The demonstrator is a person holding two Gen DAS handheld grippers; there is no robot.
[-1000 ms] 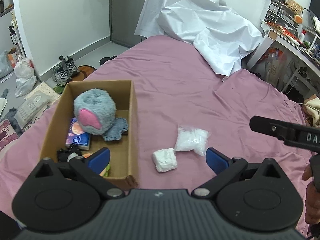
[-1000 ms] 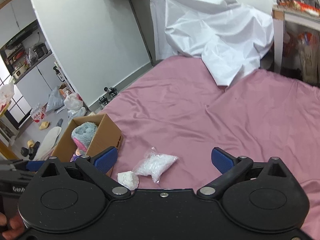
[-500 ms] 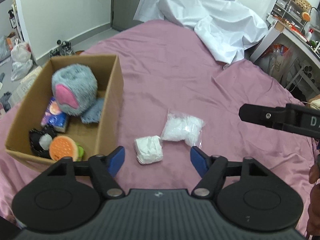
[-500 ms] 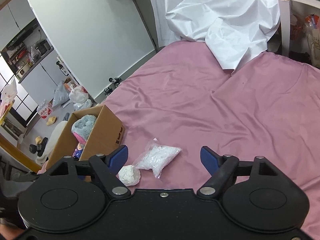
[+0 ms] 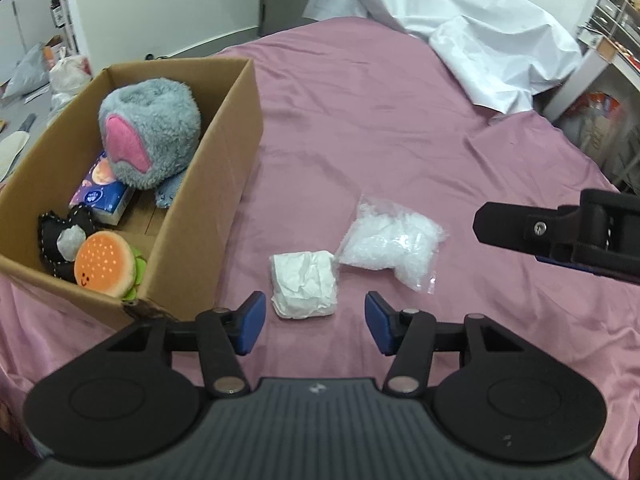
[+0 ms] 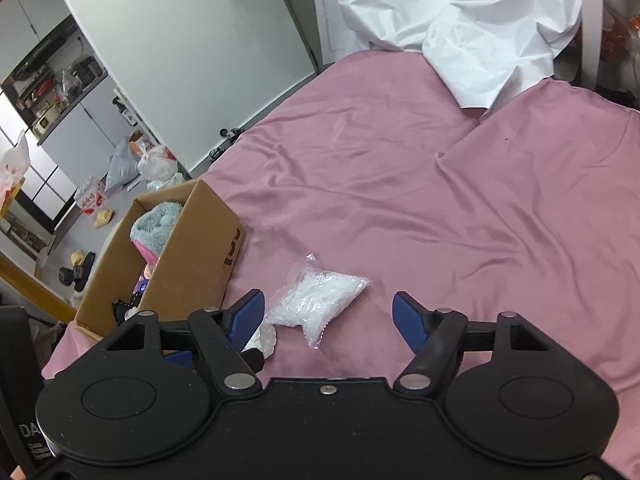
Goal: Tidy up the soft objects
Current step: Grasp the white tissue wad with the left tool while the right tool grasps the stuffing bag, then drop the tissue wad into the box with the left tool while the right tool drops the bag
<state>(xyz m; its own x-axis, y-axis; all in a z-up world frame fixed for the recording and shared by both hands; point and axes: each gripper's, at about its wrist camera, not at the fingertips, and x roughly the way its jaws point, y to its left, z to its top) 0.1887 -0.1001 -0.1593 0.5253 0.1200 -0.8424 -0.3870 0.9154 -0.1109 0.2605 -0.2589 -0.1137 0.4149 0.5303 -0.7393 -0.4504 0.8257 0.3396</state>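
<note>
A white crumpled wad lies on the pink bedsheet, just ahead of my open, empty left gripper. A clear bag of white stuffing lies to its right. My right gripper is open and empty, with the bag between and ahead of its fingers; the wad peeks out beside its left finger. A cardboard box at the left holds a grey-pink plush, a burger plush, a black plush and a tissue pack. The right gripper's finger shows at the right of the left wrist view.
A white sheet is heaped at the far end of the bed. A desk with shelves stands at the right. Bags and shoes lie on the floor left of the bed. The box sits near the bed's left edge.
Both grippers have moved forward and down toward the wad and the bag. Both grippers' fingers have narrowed somewhat but stay open. Nothing has been picked up.
</note>
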